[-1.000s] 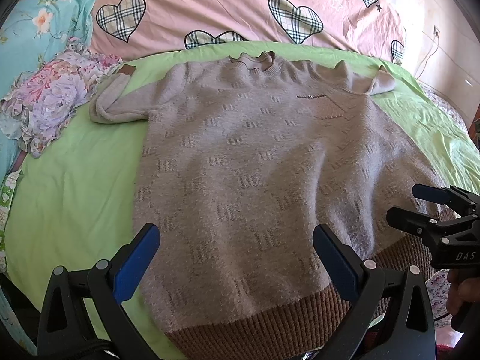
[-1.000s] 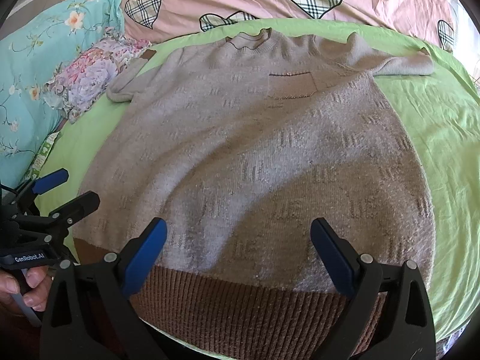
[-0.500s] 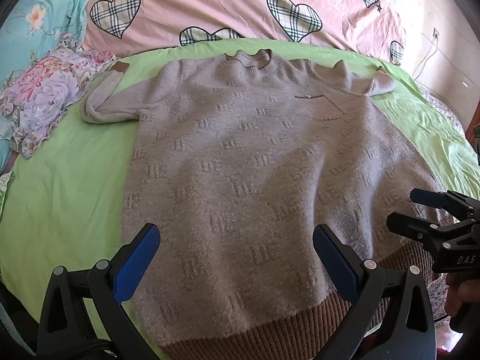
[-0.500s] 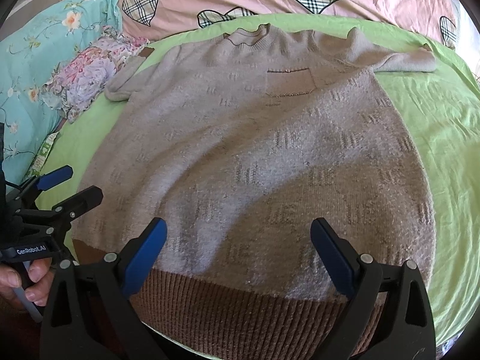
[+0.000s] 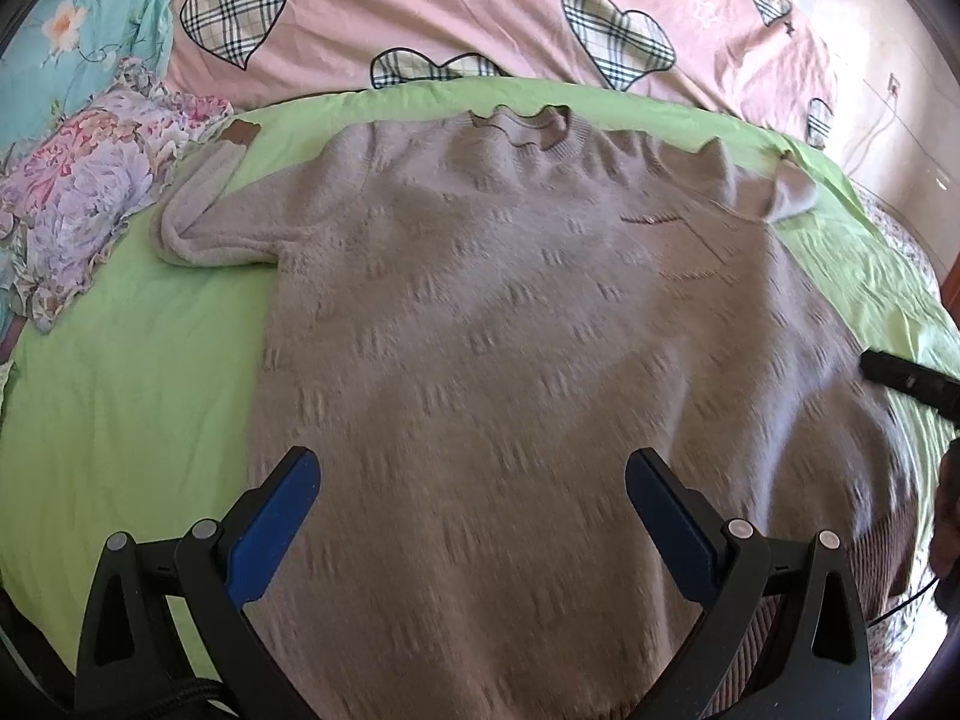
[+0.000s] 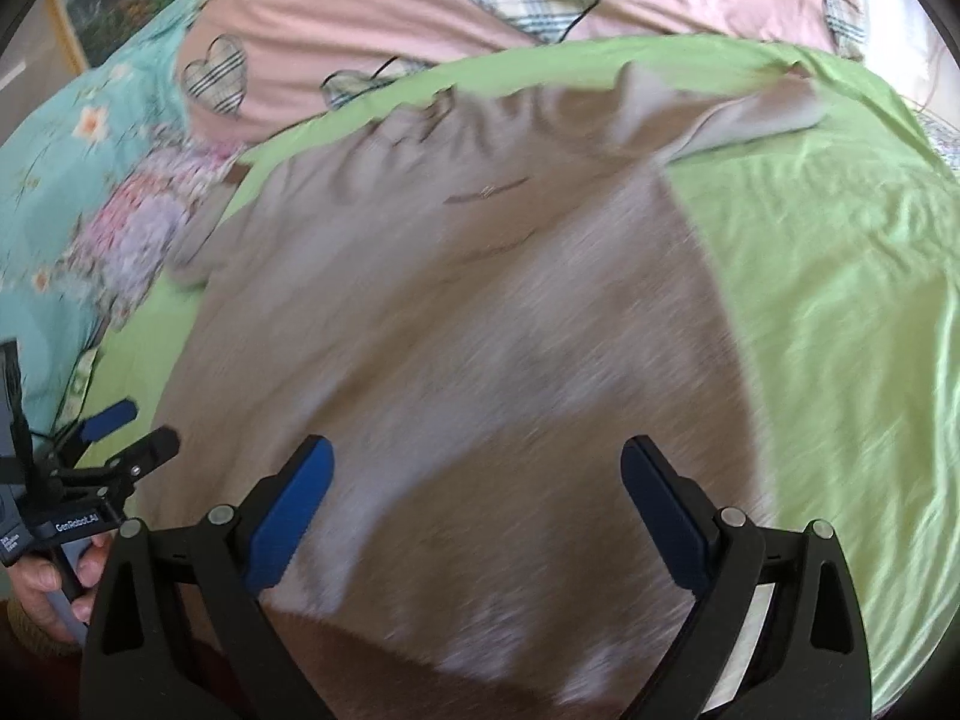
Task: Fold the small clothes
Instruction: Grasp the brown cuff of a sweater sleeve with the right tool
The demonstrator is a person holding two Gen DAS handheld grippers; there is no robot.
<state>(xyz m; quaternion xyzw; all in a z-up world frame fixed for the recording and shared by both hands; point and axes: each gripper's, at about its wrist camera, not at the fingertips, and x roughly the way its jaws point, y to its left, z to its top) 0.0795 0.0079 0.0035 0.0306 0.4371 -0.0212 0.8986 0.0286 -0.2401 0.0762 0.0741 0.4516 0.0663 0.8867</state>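
Note:
A grey-beige knit sweater with a brown ribbed hem lies flat, front up, on the green sheet. It also shows, blurred, in the right wrist view. My left gripper is open and empty above the sweater's lower left part. My right gripper is open and empty above its lower right part. One finger of the right gripper shows at the right edge of the left wrist view. The left gripper shows at the left of the right wrist view.
A pink heart-print quilt lies along the head of the bed. A floral frilled cloth and a turquoise flowered pillow lie at the far left. A wall with a socket stands at the right.
Both grippers have moved forward over the sweater. The right gripper has swung to the right, blurring its view. Both stay open and empty.

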